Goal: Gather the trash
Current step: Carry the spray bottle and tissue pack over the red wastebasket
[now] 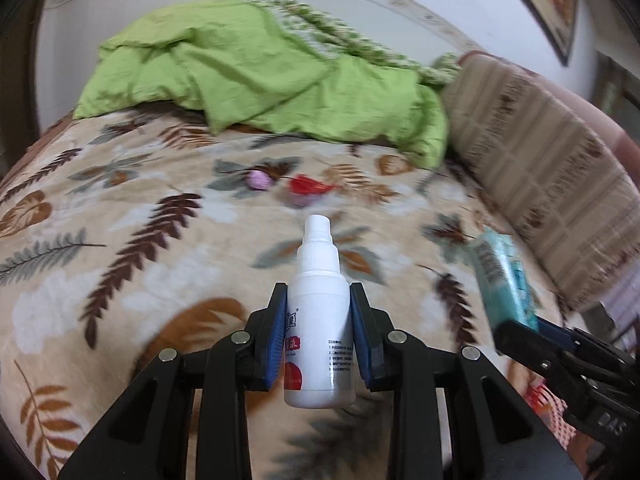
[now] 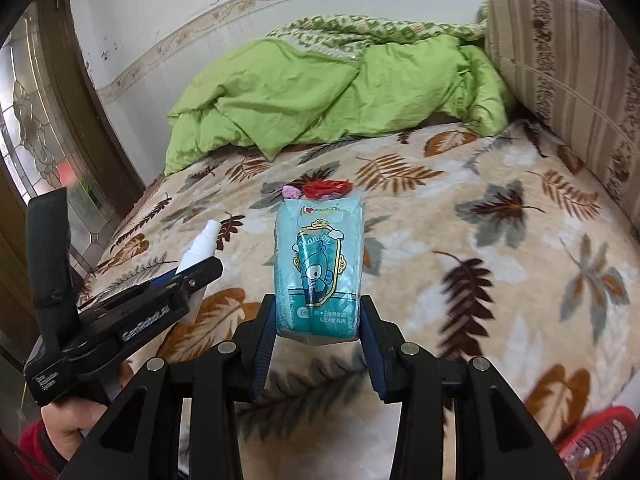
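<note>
The left gripper (image 1: 319, 312) points forward and down over the bed, its blue pads pressed narrow against both sides of a small white spray bottle (image 1: 319, 320), which stands nozzle-up between them and clear of the leaf-patterned blanket (image 1: 120, 240) beneath. In the right wrist view that same tool enters from about eight o'clock, angled up toward the centre, with the person's hand (image 2: 76, 420) wrapped around its grip and a red sleeve (image 2: 28, 456) at the bottom corner; the bottle's nozzle pokes out past its black finger. The right gripper (image 2: 318, 320) also tilts forward and down, its jaws set moderately apart and clamped on the lower part of a teal tissue pack (image 2: 319, 272) printed with a cartoon bear, held upright above the blanket. From the left wrist view the pack and the right tool sit at roughly three to four o'clock, blurred. Farther up the bed, at twelve o'clock from both held things, a red wrapper (image 1: 310, 186) lies on the blanket just beside a small pink ball (image 1: 258, 180). A crumpled green quilt (image 2: 320, 96) is heaped beyond them, with a striped cushion (image 2: 560, 72) at about two o'clock. A red basket (image 2: 600, 440) shows at five o'clock in the right wrist view.
</note>
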### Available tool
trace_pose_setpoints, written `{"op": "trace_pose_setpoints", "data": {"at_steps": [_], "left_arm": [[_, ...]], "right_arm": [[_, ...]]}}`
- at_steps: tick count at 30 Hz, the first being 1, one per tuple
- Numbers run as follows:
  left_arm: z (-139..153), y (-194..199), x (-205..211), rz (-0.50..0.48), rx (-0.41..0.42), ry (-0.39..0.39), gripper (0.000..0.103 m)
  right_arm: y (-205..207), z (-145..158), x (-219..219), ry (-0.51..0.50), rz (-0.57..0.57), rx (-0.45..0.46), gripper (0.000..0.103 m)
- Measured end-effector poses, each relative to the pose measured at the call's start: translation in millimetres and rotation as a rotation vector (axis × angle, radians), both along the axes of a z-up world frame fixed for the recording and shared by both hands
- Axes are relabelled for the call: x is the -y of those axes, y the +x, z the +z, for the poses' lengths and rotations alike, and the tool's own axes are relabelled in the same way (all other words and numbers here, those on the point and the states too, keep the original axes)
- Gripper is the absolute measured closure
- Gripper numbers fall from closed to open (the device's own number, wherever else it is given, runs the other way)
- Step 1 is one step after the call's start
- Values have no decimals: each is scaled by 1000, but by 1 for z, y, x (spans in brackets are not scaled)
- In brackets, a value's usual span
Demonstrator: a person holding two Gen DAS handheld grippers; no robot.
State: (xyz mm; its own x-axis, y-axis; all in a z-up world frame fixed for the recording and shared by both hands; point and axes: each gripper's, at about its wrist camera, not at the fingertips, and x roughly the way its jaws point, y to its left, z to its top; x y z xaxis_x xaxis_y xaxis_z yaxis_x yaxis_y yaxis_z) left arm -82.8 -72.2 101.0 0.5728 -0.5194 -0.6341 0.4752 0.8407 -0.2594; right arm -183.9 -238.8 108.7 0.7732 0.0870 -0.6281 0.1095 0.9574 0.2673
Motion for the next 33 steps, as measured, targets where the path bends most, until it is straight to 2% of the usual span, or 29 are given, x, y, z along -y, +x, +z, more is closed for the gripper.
{"op": "trace_pose_setpoints", "data": {"at_steps": [8,20,27,33], "left_arm": [[17,-58,49,-182,8,8,74],[45,-137,143,-475,44,32,74],[44,-171,185,-610,13,48,74],[28,-205,215,-735,-3,98,74]], "right_arm": [[-65,1,39,75,-92,-11,60],[-180,-3,123,130,-361,-36,60],[-240,-5,161,127,-512,-61,60],[-266,-19,174,154,-579,-96,61]]}}
